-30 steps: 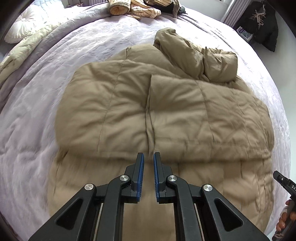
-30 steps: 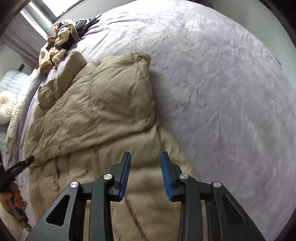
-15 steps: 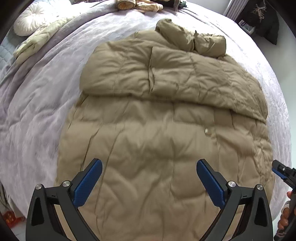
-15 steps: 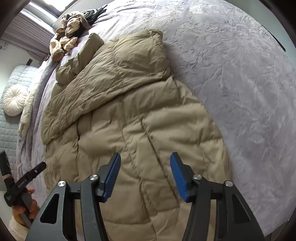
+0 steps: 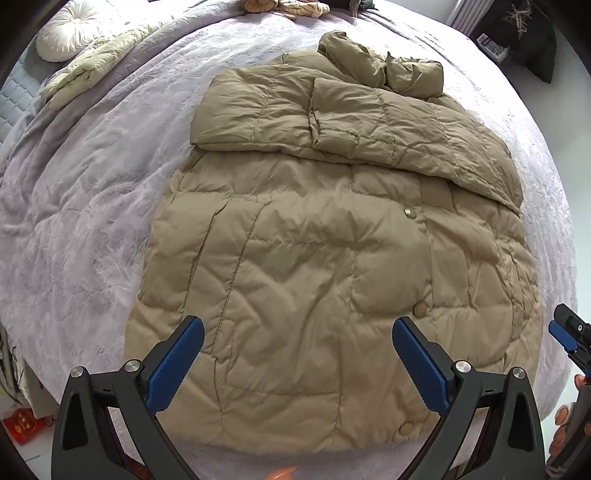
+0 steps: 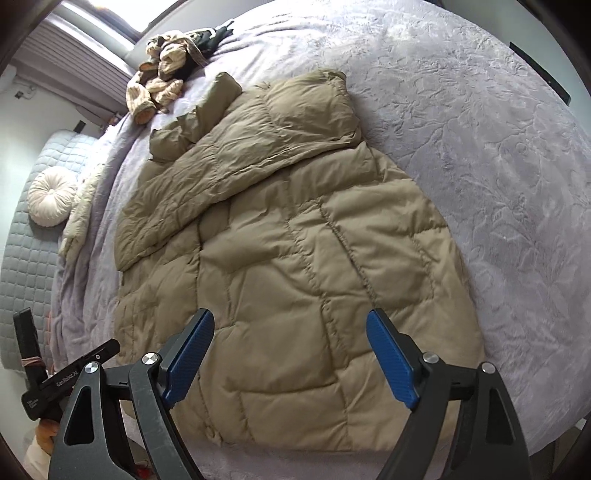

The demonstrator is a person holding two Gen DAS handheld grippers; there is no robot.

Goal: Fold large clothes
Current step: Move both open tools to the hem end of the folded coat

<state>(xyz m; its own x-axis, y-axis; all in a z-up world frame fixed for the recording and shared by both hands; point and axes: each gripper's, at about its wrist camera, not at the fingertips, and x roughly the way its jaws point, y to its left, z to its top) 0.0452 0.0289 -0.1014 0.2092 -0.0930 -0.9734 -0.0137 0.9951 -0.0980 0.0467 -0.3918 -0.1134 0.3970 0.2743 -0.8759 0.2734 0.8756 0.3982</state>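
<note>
Tan puffer coat (image 5: 332, 266) lies flat across the lilac bed (image 5: 85, 206), sleeves folded over its chest toward twelve o'clock. Left gripper (image 5: 297, 354) hovers above the hem, fingers wide apart, empty. Right gripper (image 6: 290, 354) likewise spread, holding nothing.

My left view clips the tan-and-cream heap of clothes (image 5: 284, 4) at the top edge — and the dark wall-side items (image 5: 517, 33) stay unreadable.

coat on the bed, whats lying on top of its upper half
Both sleeves are folded across the chest of the coat, meeting near the middle, with the hood bunched behind them. The chest and collar under the sleeves are covered, so any upper snaps cannot be seen.
</note>
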